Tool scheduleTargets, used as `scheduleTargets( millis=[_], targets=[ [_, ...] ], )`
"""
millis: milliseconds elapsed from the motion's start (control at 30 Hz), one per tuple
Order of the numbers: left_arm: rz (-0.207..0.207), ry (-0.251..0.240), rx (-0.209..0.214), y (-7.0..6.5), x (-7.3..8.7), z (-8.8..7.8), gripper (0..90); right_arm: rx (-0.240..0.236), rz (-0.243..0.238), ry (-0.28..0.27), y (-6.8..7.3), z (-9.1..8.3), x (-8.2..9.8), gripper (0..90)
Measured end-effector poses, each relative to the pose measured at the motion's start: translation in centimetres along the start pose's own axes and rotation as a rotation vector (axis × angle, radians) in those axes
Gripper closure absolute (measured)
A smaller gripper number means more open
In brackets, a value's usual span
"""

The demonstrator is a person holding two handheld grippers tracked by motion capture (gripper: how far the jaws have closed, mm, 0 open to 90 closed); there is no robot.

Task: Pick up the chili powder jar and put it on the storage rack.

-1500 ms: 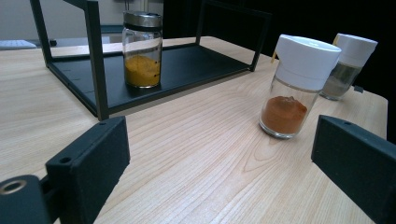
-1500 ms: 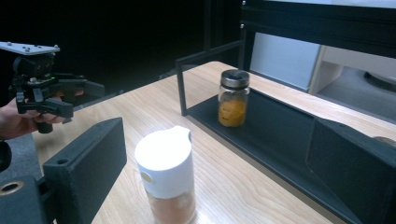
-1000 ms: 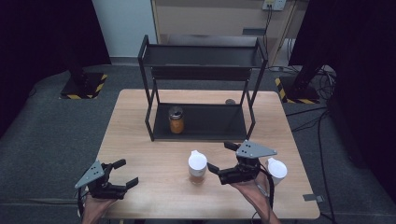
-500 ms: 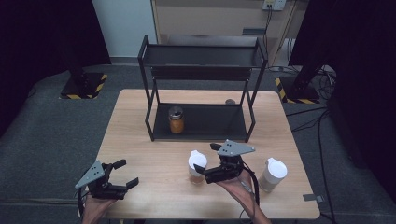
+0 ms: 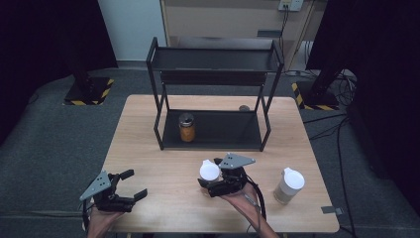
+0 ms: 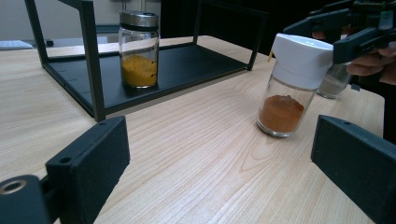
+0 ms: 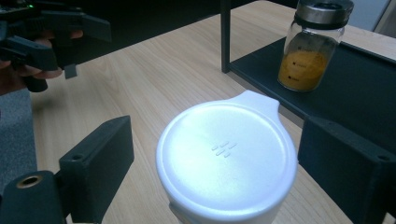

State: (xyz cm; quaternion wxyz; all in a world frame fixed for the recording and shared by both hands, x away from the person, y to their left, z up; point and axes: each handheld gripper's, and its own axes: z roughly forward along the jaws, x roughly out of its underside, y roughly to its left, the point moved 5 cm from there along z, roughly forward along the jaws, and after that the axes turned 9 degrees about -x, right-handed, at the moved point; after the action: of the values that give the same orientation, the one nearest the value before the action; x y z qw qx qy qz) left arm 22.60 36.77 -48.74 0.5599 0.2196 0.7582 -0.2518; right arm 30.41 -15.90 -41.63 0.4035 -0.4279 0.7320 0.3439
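Right gripper view looks down on the white-lidded glass jar of reddish-orange powder [image 7: 226,156], standing on the pale wooden table [image 7: 154,79] between the right gripper [image 7: 224,158]'s black jaws, which have just been closing with gaps visible either side. Near the table's front left corner, the left gripper [image 5: 130,187] is spread apart, holding nothing.

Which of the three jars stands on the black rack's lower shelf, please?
The metal-lidded jar of yellow powder; both white-capped jars stand on the bare table.
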Motion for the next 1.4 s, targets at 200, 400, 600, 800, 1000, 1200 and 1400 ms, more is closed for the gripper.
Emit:
scheduleTargets(
  millis=[200, 400, 600, 800, 1000, 1200, 1400],
  targets=[
    [0.000, 0.000, 0.000, 0.0, 0.0, 0.0, 3.9, -0.001, 0.008, 0.007, -0.2, 0.7, 0.6, 18.1],
    [0.000, 0.000, 0.001, 0.0, 0.0, 0.0, 3.9, 0.008, 0.021, 0.024, -0.5, 1.1, 1.1, 24.3],
    [0.001, 0.000, 0.001, 0.0, 0.0, 0.0, 3.9, 0.038, -0.027, 0.015, 0.2, 1.2, 1.5, 30.1],
    [0.001, 0.000, 0.002, 0.0, 0.0, 0.0, 3.9, 0.054, -0.047, 0.026, 0.6, 1.2, 1.2, 30.7],
    [0.000, -0.001, 0.003, 0.0, 0.0, 0.0, 4.0, 0.049, -0.042, 0.031, 0.6, 1.2, 0.8, 30.8],
    [0.001, -0.001, 0.004, 0.0, 0.0, 0.0, 4.0, 0.063, -0.042, 0.021, 0.4, 0.8, -0.2, 30.8],
    [0.000, -0.002, 0.005, 0.0, 0.0, -0.1, 3.9, 0.068, -0.043, 0.023, -0.6, 0.4, -1.9, 30.8]
  ],
)
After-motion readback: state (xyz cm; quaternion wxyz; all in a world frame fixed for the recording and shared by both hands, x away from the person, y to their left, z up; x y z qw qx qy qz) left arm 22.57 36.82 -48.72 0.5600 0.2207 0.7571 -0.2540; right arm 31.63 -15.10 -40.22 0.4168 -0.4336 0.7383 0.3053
